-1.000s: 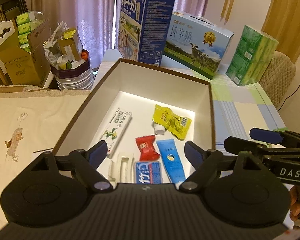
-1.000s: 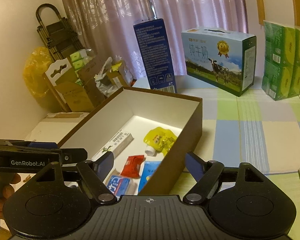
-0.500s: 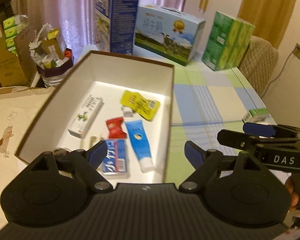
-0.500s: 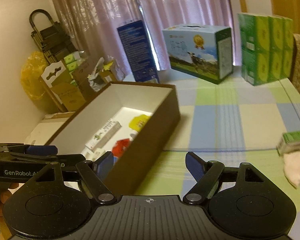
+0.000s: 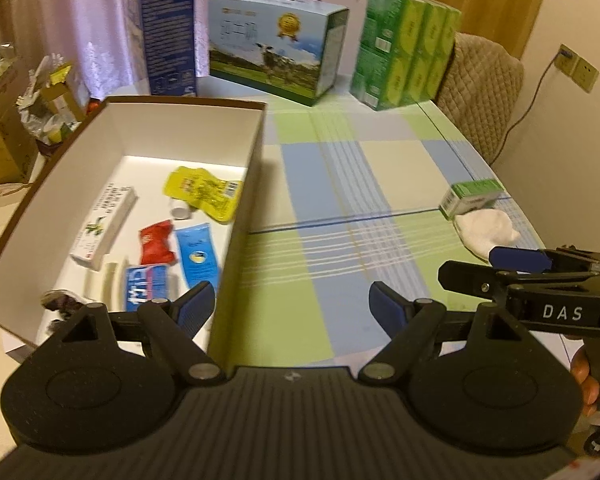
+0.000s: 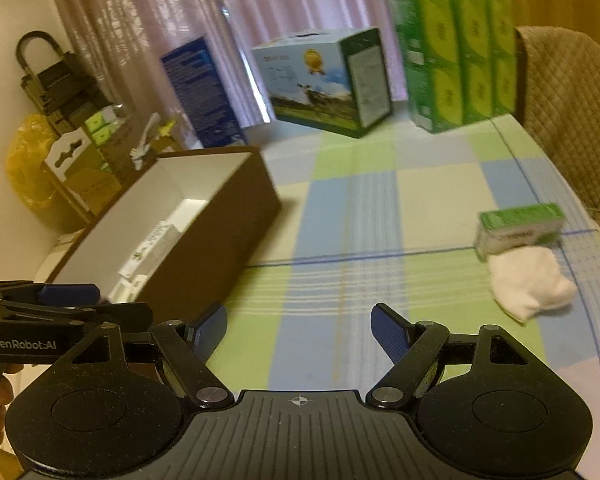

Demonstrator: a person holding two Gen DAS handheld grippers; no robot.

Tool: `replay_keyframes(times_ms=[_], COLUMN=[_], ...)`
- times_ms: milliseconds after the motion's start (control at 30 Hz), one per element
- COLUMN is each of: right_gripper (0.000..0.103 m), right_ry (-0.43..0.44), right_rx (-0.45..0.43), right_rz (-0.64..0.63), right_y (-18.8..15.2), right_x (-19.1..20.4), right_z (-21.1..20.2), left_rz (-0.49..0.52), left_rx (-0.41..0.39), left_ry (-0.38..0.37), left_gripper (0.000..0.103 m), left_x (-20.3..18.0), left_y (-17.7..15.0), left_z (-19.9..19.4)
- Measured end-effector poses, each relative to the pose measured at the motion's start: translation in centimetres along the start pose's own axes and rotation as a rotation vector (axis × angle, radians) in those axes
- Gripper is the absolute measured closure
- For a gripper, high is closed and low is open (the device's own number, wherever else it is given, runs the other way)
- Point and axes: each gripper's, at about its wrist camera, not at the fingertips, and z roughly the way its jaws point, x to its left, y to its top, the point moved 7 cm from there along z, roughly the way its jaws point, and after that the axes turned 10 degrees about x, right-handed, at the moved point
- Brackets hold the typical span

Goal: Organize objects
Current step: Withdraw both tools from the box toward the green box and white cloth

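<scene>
Change since half a second ago: both views have swung rightward, off the brown box and onto the checked tablecloth; the small green carton and white sock, then at the frame edge, now sit well inside the right wrist view.

Left gripper: jaws spread wide, nothing between them, hovering over the tablecloth just right of the box's near corner.

Right gripper: jaws likewise apart and empty, above the cloth, the carton and sock ahead to its right. Its side reads "DAS" in the left wrist view; the left tool reads "GenRobot.AI" in the right wrist view.

Brown box, white inside, on the table's left. Contents:
- long white carton with a plant motif and small print too fine to read
- yellow pouch with a barcode and white cap
- red wrapped sweet
- blue tube
- blue-and-pink packet with white characters
- small white piece
- dark item at the near-left corner, unclear.

On the cloth, right side: small green carton, lettering blurred, touching the white sock at its near edge.

Far edge of the table:
- tall blue carton, dense white text
- milk carton with cow picture and gold seal
- green tissue packs.
</scene>
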Motion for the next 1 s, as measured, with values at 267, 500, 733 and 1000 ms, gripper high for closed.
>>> replay_keyframes(times_ms=[267, 500, 733, 1000], right_gripper=[0.027, 0.027, 0.027, 0.027], right_ry=[-0.034, -0.059, -0.090, -0.151], right_rx=[0.031, 0.054, 0.067, 0.073], right_rz=[0.054, 0.084, 0.105, 0.116], right_y=[-0.8, -1.1, -0.9, -0.6], right_x=[-4.7, -8.3, -11.8, -16.0], right_z=[-0.5, -0.7, -0.8, -0.2], left_rz=[0.038, 0.058, 0.075, 0.088], left_rx=[0.038, 0.069, 0.093, 0.109], left_ry=[-0.015, -0.029, -0.044, -0.052], left_gripper=[0.021, 0.021, 0.021, 0.021], left_x=[-3.9, -7.1, -9.9, -12.4], left_y=[0.6, 1.3, 2.0, 3.2], left_z=[2.2, 4.4, 6.4, 9.4])
